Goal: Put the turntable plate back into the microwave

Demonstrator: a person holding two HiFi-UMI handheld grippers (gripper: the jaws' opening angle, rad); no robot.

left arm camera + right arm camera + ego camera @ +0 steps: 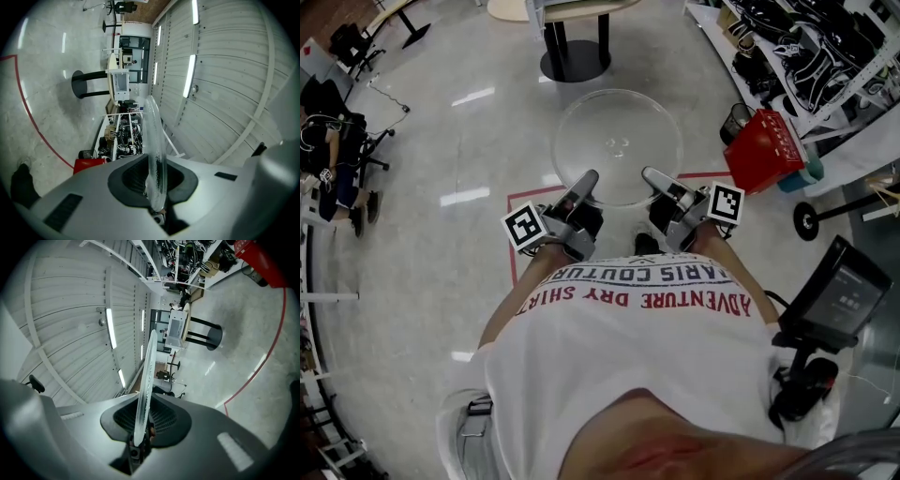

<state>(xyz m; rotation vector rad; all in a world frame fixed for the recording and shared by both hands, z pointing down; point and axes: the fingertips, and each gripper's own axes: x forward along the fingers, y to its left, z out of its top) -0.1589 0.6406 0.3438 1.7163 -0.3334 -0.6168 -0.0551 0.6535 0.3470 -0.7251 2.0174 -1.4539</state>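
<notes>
Nearest the lens, the person's white shirt (647, 375) is filling the bottom of the head view; just above it the left hand-held gripper (587, 180) and the right hand-held gripper (653, 176) are each clamping the near rim of the clear turntable plate (617, 136), with the jaws closed on the glass edge in both gripper views; the plate is hanging roughly level at mid-frame over the pale floor (459, 141), resting on no surface. At the right a red basket (766, 150) is sitting; a small white box (120, 83) on a pedestal table, upper middle of the left gripper view, may be the microwave, though it is too small to tell. By my judgement the plate is in hand and off the ground; reaching the oven and seating the plate inside are remaining.
</notes>
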